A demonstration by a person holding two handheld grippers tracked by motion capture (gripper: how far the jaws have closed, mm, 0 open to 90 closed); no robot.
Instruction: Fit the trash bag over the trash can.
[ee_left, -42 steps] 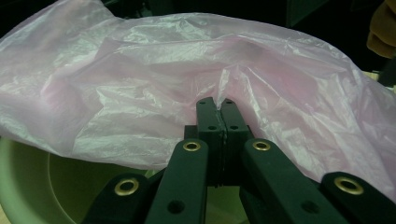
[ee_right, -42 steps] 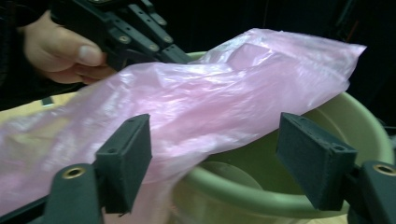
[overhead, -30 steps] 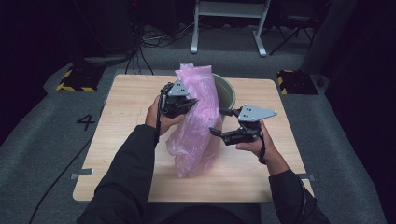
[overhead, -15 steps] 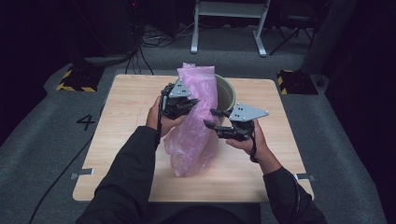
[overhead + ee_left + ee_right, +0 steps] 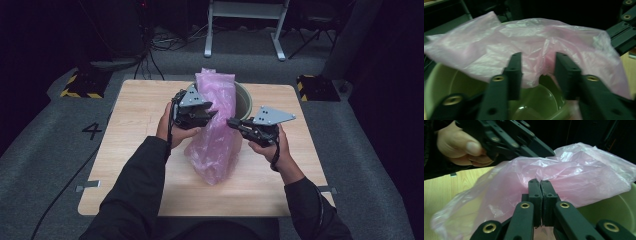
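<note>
High view overhead facing forward, both gripper views close, sharing pink bag (image 5: 216, 130) over bowl (image 5: 439, 82)

Right gripper (image 5: 234, 121) moved in from the open side of the counter to the pink bag (image 5: 216, 135); jaws just closed, now pinched together on a fold of the film. Left gripper (image 5: 210, 114) jaws just parted from shut, now standing apart with bag film between them. Bag's lower end drawn in slightly toward the middle.
</note>
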